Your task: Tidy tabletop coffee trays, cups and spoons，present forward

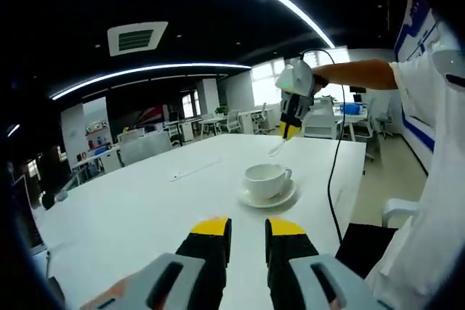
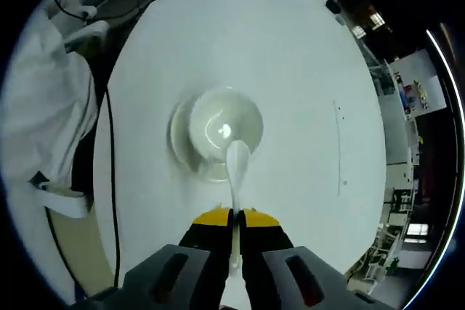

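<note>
A white coffee cup [image 1: 267,178] stands on a white saucer [image 1: 270,199] on the white table [image 1: 145,208]. In the left gripper view my right gripper [image 1: 289,130] hangs above and behind the cup with a white spoon [image 1: 278,148] in its tips. In the right gripper view the right gripper [image 2: 235,219] is shut on the spoon [image 2: 236,172], whose bowl lies over the near rim of the cup [image 2: 218,125] and saucer [image 2: 177,136]. My left gripper [image 1: 248,231] hovers low in front of the cup, open, nothing between its jaws.
A black cable [image 2: 109,179] runs along the table edge beside a person in white [image 2: 43,107]. A white chair arm [image 1: 396,208] sits past the table's right edge. A thin seam line [image 2: 339,143] crosses the tabletop. Office desks and chairs stand far behind.
</note>
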The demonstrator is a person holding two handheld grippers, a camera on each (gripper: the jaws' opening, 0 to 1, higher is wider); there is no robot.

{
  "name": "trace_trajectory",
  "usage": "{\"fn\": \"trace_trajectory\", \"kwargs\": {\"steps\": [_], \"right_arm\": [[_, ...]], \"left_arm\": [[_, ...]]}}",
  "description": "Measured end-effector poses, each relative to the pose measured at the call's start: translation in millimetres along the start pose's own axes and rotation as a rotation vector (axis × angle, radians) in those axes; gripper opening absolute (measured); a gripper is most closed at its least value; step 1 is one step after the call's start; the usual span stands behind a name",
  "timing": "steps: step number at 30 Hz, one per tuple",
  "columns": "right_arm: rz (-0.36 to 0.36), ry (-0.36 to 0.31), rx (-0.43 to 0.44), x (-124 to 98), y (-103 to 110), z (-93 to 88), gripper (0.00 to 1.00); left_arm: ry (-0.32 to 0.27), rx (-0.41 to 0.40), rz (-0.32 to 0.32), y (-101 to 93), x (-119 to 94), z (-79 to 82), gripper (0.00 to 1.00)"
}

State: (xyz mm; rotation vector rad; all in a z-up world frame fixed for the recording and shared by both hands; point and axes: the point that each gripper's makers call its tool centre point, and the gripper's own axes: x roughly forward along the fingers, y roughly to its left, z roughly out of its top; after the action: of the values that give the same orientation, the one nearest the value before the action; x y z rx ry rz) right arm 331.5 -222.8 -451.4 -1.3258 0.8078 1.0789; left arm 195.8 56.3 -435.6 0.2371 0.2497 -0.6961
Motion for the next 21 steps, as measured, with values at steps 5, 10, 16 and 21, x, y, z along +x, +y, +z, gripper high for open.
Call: {"fn": "trace_trajectory", "kwargs": {"steps": [5,10,16,21], "right_arm": [[0.015,0.054,-0.060,15,-1,4.8,0.05],[0.027,0.079,-0.101,25,-3,11.2,0.05],[0.045,0.089,-0.137,32,-2,21.7,0.05],[0.064,0.139,-0.213,39,3,35.0,0.05]], "left_arm": [[0.010,0.001,-0.008,-3.8,3,-5.0,0.21],[0.011,-0.007,-0.009,-5.5,4,-6.3,0.21],[0.018,-0.009,-0.010,-7.1,6,-8.6,0.21],[0.013,-0.019,-0.011,-10.5,7,-9.4,0.21]]}}
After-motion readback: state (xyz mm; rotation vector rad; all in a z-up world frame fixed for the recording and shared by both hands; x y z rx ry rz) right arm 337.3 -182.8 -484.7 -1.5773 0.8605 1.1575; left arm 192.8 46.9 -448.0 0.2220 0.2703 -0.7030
